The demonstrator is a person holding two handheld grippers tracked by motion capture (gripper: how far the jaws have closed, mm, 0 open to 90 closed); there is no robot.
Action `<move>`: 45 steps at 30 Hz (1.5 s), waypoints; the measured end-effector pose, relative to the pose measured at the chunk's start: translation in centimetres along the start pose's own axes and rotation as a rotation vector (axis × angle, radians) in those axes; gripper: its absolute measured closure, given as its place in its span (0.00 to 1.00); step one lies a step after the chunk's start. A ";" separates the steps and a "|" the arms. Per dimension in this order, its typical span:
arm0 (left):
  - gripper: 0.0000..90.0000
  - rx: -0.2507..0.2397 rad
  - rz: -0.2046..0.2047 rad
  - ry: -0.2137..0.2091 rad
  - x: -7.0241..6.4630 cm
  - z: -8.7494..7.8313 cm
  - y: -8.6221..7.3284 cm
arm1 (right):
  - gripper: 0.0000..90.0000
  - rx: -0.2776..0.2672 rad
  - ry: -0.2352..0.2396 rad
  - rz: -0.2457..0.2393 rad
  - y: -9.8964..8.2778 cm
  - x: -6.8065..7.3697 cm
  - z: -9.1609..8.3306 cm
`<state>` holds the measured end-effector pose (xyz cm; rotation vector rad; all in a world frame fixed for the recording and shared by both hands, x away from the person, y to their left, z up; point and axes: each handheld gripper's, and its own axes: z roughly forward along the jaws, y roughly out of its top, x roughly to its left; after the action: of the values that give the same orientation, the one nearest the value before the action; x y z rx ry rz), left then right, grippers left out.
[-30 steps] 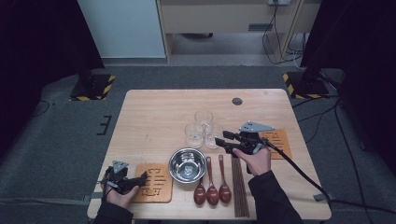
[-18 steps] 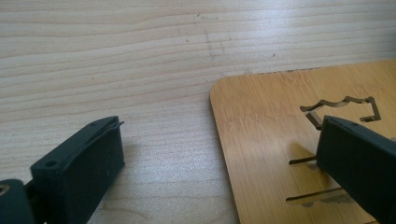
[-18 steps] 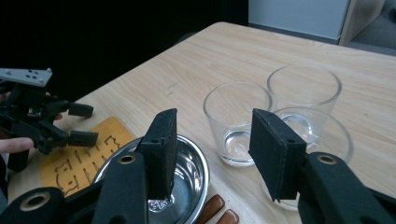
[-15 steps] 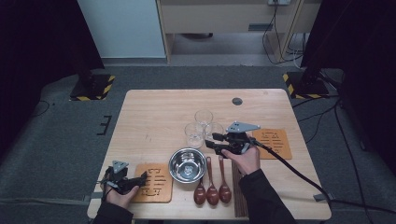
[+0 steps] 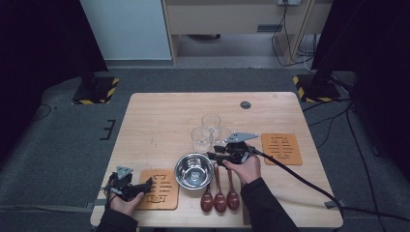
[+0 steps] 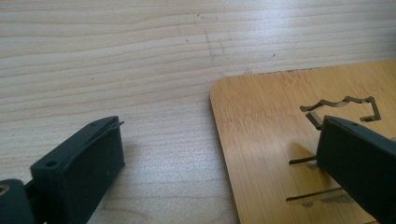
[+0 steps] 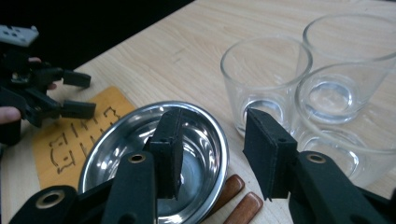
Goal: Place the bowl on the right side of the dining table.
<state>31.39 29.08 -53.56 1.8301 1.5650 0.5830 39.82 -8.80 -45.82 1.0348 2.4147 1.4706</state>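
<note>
The right hand-held gripper (image 5: 215, 156) hovers over the right rim of the steel bowl (image 5: 193, 170), near the middle of the counter's (image 5: 159, 116) front half. Its jaws stand partly apart and have just been closing; in the right gripper view the rim of the steel bowl (image 7: 159, 163) lies between and below them, and the pads do not press on it. Just behind the bowl, toward the far edge, three empty glasses (image 5: 211, 131) stand bunched together, touching or nearly so. Three wooden spoons (image 5: 220, 195) lie side by side at the near edge, right of the bowl, handles pointing away from the person. A bamboo coaster (image 5: 281, 148) lies near the right edge, well apart from the bowl.

The left hand-held gripper (image 5: 147, 185) rests at the near left corner, its jaws wide apart with nothing gripped; one jaw sits over the bare wood, the other over a second bamboo coaster (image 6: 275, 140), which lies just left of the bowl.
</note>
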 end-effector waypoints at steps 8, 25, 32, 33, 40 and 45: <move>0.00 0.000 0.000 0.000 0.0 0.0 0.0 | 0.68 0.064 0.014 0.014 -1.0 0.1 1.3; 0.00 0.000 0.000 -0.001 0.0 0.0 0.0 | 0.73 0.172 0.013 0.065 -2.4 -0.6 3.7; 0.00 0.000 0.000 -0.001 0.0 0.0 0.0 | 0.76 0.211 0.014 0.080 -2.6 -0.7 4.2; 0.00 0.000 0.000 0.000 0.0 0.0 0.0 | 0.76 0.218 0.014 0.082 -2.6 -0.8 4.3; 0.00 0.000 0.000 -0.001 0.0 0.0 0.0 | 0.80 0.246 0.008 0.099 -2.5 -0.7 4.7; 0.00 0.000 0.000 0.000 0.0 0.0 0.0 | 0.82 0.248 0.004 0.125 -2.4 -0.8 5.0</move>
<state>31.40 29.09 -53.56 1.8305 1.5644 0.5827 41.45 -6.30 -50.60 1.2529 2.6291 1.2283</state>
